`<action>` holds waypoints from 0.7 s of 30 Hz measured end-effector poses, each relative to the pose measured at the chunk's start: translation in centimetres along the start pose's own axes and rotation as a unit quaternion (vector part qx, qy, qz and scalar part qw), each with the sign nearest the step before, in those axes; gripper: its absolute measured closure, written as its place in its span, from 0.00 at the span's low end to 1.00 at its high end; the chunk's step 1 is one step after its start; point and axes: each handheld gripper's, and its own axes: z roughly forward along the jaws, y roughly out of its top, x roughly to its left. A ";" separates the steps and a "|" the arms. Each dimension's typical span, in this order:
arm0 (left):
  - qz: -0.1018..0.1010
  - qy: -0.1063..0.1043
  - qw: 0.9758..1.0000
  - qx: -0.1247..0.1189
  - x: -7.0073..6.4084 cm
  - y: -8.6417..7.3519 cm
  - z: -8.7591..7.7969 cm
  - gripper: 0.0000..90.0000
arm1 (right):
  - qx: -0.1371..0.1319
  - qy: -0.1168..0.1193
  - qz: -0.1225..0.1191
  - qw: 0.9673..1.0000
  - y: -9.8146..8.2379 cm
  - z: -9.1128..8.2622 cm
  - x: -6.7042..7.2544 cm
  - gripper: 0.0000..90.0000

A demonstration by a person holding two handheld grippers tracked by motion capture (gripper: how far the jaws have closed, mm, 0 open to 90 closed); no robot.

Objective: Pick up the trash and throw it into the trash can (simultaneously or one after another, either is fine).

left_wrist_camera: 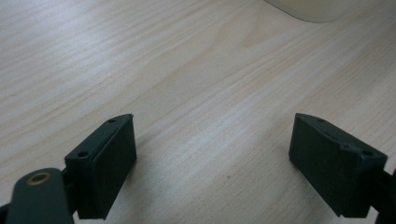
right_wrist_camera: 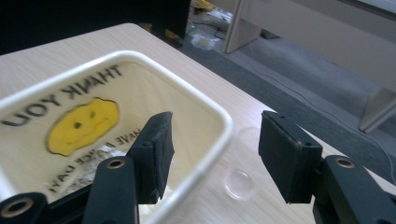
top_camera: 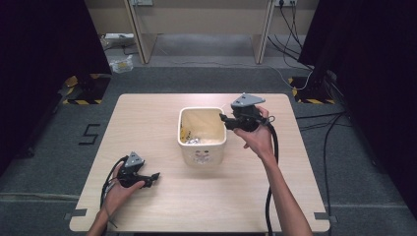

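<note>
A cream bin (top_camera: 202, 155) lined with a printed smiley "THANK YOU" bag stands at the table's middle. Crumpled silvery scraps (top_camera: 194, 140) lie in its bottom. My right gripper (top_camera: 223, 119) hangs at the bin's right rim, open, with nothing between its pads. In the right gripper view the right gripper (right_wrist_camera: 217, 140) straddles the bin's rim (right_wrist_camera: 223, 122), one jaw over the inside and one outside. My left gripper (top_camera: 155, 176) rests low at the table's front left, and in the left gripper view the left gripper (left_wrist_camera: 212, 135) is open over bare wood.
A small clear plastic cup (right_wrist_camera: 240, 179) lies on the wooden table (top_camera: 236, 196) just beyond the bin. The bin's base (left_wrist_camera: 317, 9) is ahead of the left gripper. Cables (top_camera: 322, 128) trail on the grey floor at the right. Desk legs (top_camera: 140, 34) stand behind the table.
</note>
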 end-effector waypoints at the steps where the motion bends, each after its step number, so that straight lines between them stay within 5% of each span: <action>1: 0.000 0.000 1.000 0.000 0.0 0.0 0.0 0.15 | 0.002 -0.004 0.005 1.000 -0.2 0.0 -0.3 0.50; 21: 0.000 0.001 1.000 0.000 0.0 0.0 0.0 0.15 | 0.047 -0.052 0.068 0.995 -2.9 3.4 -4.0 0.50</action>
